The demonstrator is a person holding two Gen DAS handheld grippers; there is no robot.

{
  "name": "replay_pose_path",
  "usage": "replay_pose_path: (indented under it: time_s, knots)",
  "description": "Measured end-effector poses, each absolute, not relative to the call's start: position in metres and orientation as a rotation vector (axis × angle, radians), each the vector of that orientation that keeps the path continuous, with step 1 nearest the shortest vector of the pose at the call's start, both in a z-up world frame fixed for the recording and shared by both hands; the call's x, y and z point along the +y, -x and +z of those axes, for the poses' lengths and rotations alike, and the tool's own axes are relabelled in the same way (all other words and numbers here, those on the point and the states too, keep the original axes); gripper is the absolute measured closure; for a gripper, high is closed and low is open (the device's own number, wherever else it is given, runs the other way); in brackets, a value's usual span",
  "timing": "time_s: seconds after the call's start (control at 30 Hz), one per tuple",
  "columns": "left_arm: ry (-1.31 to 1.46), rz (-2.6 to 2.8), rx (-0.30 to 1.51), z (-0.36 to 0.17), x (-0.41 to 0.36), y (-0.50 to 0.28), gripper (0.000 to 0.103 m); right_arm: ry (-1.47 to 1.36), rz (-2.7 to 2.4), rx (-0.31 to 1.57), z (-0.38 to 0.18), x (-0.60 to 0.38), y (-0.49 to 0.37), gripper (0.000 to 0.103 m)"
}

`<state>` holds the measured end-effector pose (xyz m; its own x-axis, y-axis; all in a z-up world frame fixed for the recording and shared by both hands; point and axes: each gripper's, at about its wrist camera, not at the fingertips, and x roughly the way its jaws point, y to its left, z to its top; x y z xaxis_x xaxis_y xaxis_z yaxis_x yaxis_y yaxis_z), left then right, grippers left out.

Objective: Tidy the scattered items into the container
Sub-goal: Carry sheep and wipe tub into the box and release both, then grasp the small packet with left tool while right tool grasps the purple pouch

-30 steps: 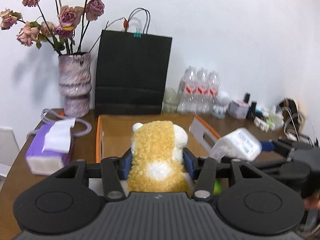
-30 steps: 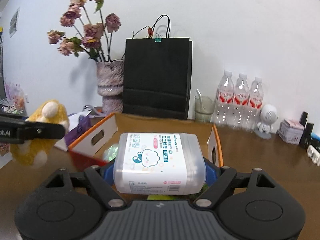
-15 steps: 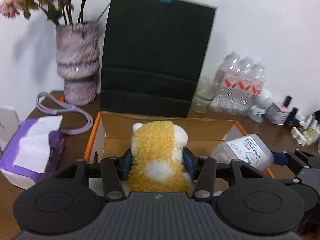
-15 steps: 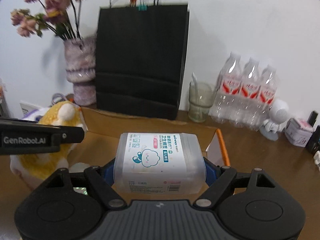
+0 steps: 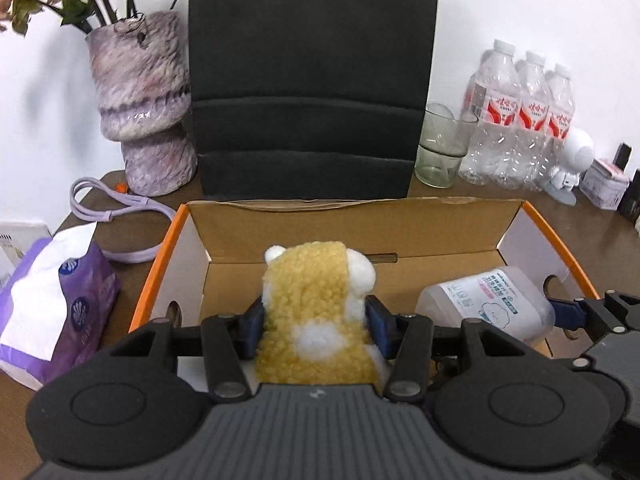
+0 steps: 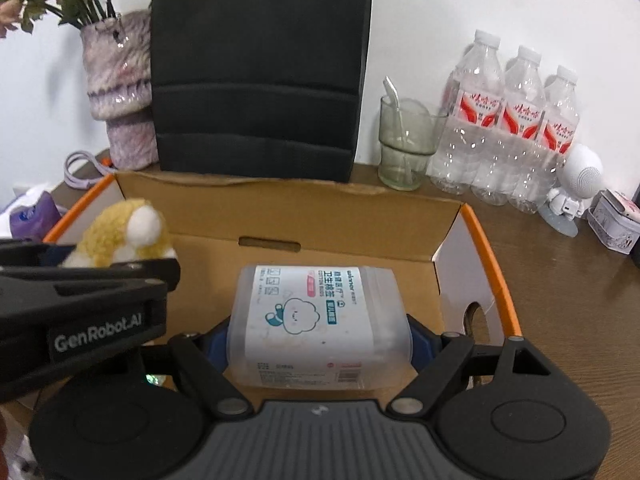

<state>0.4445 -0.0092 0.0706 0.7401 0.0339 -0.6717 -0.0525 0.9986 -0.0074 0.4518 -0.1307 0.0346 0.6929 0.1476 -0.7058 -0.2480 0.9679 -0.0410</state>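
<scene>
Cardboard box [image 5: 352,232] lies just below and ahead of both loads. The left hand-held gripper [image 5: 316,320] clasps the plush toy [image 5: 316,312]; the right hand-held gripper [image 6: 320,336] pinches the cotton-swab tub [image 6: 316,320] across its long axis, both over the box's open top.

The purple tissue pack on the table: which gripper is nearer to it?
Left. The left gripper, shut on the plush toy, is at the box's side beside the tissue pack. The right gripper, holding the cotton-bud tub, is further over.

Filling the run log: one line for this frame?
left claw: grips plush toy | right claw: grips swab box | both over cardboard box
</scene>
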Motion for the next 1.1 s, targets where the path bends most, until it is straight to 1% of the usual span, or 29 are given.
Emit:
replay_pose_path:
  time_s: [0.13,0.2,0.23,0.27,0.3,0.33,0.37,0.43,0.6,1.1]
  knots:
    - [0.016,0.056,0.742,0.070,-0.012,-0.447,0.049,0.115,0.238,0.809,0.030,-0.136,-0.456,0.021]
    - [0.008,0.067,0.747,0.070,-0.013,-0.446,0.044,0.108,0.245,0.817,0.031,-0.138,-0.455,0.020]
    - [0.004,0.073,0.750,0.070,-0.014,-0.444,0.038,0.105,0.246,0.817,0.033,-0.139,-0.454,0.018]
    - [0.000,0.076,0.752,0.071,-0.014,-0.443,0.035,0.101,0.244,0.815,0.035,-0.139,-0.452,0.014]
    - [0.000,0.078,0.752,0.073,-0.014,-0.441,0.022,0.098,0.245,0.812,0.038,-0.140,-0.450,0.012]
    - [0.004,0.086,0.750,0.076,-0.013,-0.439,0.007,0.095,0.247,0.808,0.041,-0.141,-0.448,0.008]
    - [0.011,0.099,0.742,0.079,-0.011,-0.436,0.000,0.094,0.251,0.804,0.045,-0.142,-0.446,0.005]
    - [0.019,0.105,0.733,0.084,-0.009,-0.431,0.000,0.091,0.260,0.797,0.051,-0.142,-0.441,0.000]
    - [0.044,0.100,0.747,0.093,-0.003,-0.415,0.000,0.078,0.274,0.813,0.061,-0.141,-0.428,0.000]
    - [0.042,0.077,0.685,0.123,-0.001,-0.355,0.000,0.114,0.287,0.774,0.088,-0.135,-0.374,0.000]
